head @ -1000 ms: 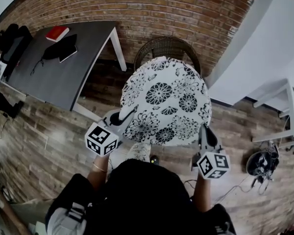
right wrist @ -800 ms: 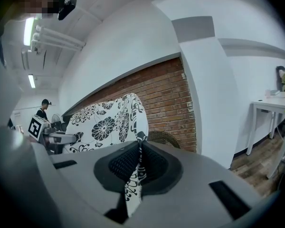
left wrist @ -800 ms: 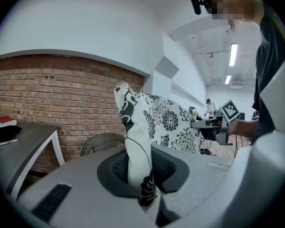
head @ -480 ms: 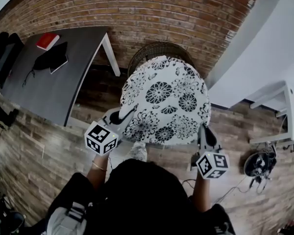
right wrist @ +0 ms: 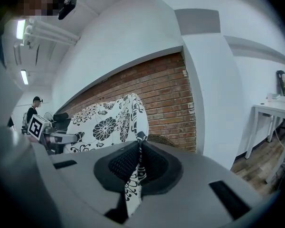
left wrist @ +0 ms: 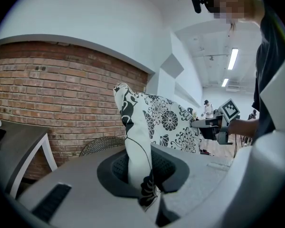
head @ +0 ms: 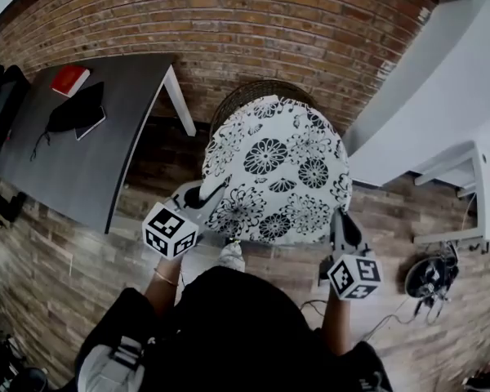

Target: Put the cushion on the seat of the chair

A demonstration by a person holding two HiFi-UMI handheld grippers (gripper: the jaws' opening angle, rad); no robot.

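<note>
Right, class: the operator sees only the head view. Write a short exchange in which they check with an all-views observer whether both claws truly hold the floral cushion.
Operator: Is the left claw actually gripping the floral cushion?
Observer: Yes; the left gripper view shows its edge pinched between the jaws.
Operator: And the right claw?
Observer: Also shut on it; the right gripper view shows a thin hem clamped between the jaws.
</note>
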